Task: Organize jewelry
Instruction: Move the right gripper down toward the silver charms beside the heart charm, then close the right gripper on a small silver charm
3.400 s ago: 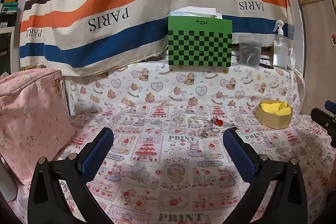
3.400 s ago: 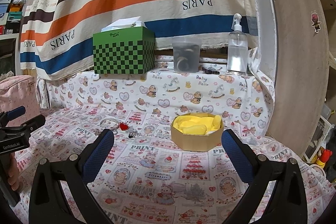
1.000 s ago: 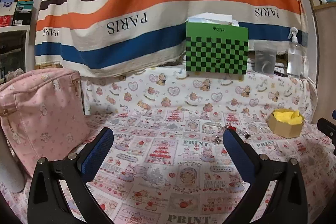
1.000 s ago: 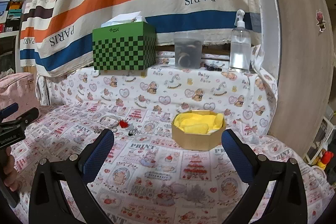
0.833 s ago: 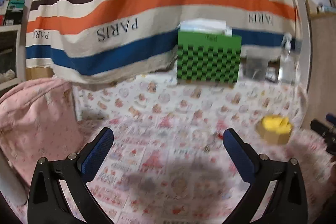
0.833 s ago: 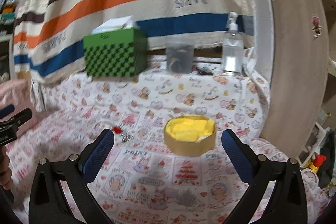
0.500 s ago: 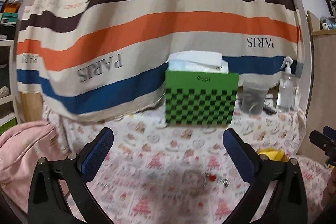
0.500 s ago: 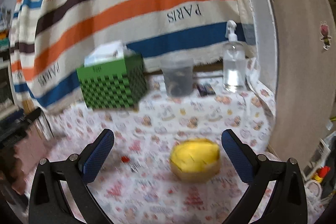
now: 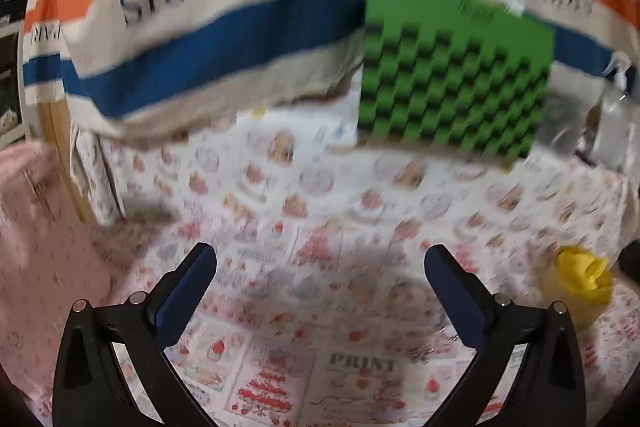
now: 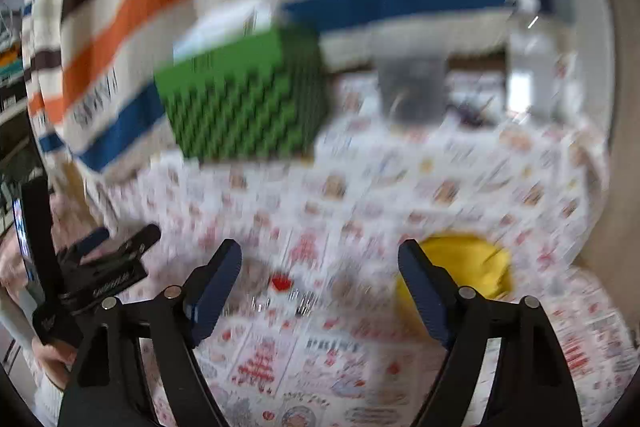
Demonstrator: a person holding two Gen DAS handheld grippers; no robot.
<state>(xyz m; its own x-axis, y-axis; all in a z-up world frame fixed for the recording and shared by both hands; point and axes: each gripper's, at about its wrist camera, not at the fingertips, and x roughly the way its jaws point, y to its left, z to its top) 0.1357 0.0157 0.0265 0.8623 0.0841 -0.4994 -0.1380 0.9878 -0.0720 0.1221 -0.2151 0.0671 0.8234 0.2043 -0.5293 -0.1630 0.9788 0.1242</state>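
Both views are blurred by motion. A small pile of jewelry with a red heart piece [image 10: 281,283] lies on the printed cloth between my right gripper's fingers. An octagonal cardboard box with yellow lining [image 10: 472,277] sits to its right; it also shows at the right edge of the left wrist view [image 9: 580,283]. My right gripper [image 10: 320,259] is open and empty above the cloth. My left gripper [image 9: 320,263] is open and empty; it also shows at the left of the right wrist view [image 10: 116,247]. The jewelry is too blurred to make out in the left wrist view.
A green checkered tissue box [image 9: 452,79] stands on the raised shelf at the back, with a grey cup [image 10: 412,87] and a clear spray bottle [image 10: 536,67] beside it. A pink bag [image 9: 40,247] sits at the left. A striped cloth hangs behind.
Both grippers have swung forward and down toward the cloth, after tilting up half a second ago. The jewelry and the yellow box now sit closer in the right wrist view. Both stay open.
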